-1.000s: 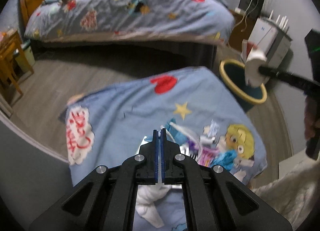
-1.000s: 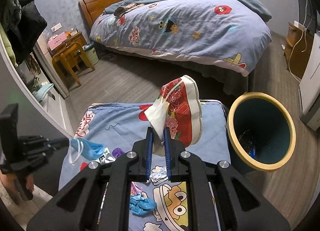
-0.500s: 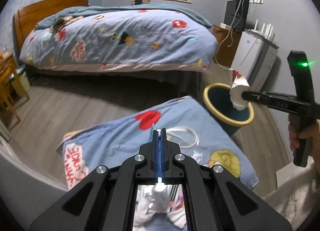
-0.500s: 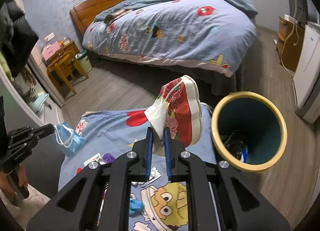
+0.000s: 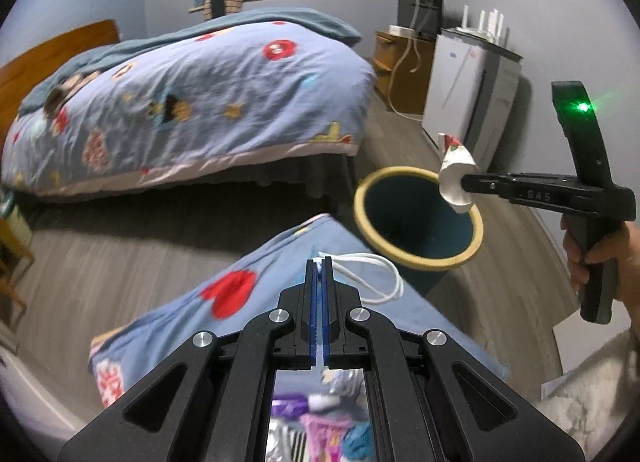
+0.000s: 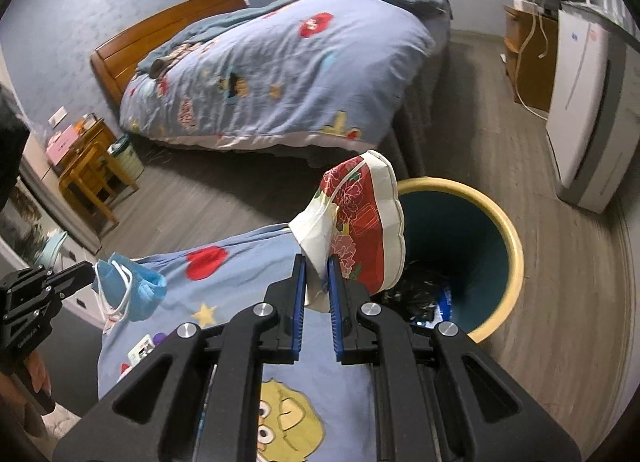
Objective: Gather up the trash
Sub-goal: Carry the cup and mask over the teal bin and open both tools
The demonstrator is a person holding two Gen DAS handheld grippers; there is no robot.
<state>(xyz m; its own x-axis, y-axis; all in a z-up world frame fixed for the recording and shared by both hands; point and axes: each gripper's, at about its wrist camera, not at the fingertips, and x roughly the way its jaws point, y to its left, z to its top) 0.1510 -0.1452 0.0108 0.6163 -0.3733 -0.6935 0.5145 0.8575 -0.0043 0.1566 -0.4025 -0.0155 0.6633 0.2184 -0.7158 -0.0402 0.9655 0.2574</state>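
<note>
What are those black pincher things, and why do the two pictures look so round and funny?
They are grabbers, and a person holds one in each hand. Each carries a tiny wide-eyed camera, so the pictures bulge. One picture looks along the left gripper, which pinches a blue face mask by its white loop. The other looks along the right gripper, which pinches a red flowery mask over the bin. More small trash lies on the cartoon blanket below. The big bed stands behind.
</note>
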